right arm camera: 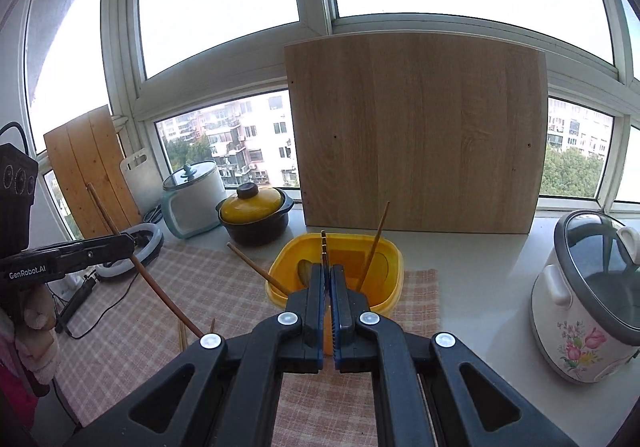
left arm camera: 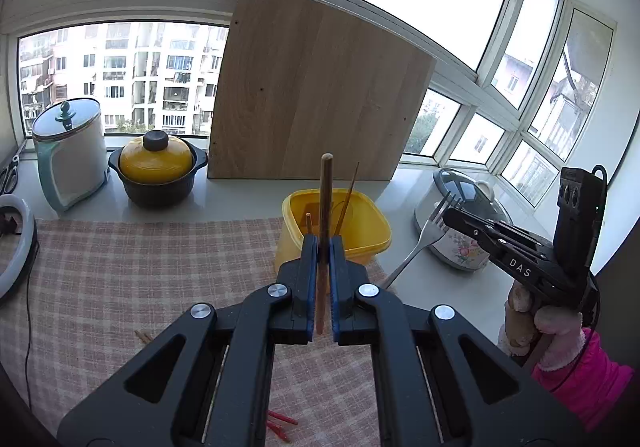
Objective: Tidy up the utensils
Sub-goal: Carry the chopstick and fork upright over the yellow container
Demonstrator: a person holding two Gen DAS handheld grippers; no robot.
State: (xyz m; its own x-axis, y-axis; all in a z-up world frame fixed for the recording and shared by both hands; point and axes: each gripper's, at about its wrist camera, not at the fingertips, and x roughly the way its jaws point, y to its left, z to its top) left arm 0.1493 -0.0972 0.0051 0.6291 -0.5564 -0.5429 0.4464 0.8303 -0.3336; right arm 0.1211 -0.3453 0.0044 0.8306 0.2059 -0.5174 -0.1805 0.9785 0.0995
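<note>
Left wrist view — left gripper (left arm camera: 323,247) pinches an upright, probably wooden chopstick (left arm camera: 325,207).

wooden chopstick (left arm camera: 325,207): showing matt brown wood, smooth
fork (left arm camera: 424,237): gleaming as polished metal
yellow tub (right arm camera: 394,271): looking like glossy plastic
checked cloth (left arm camera: 140,267): lying as woven fabric, matt
wooden board (right arm camera: 416,143): showing pale wood grain, matt and smooth
casserole pot (right arm camera: 256,213): shining with a glossy yellow glazed lid over a dark body
rice cooker (right arm camera: 580,323): shining in glossy white with flower prints, under a glass lid, at 3 o'clock in the right wrist view
left gripper (left arm camera: 324,247): showing matt black plastic with blue pads (left arm camera: 310,287)
windowsill counter (right arm camera: 480,287): looking smooth and pale, faintly glossy
</note>
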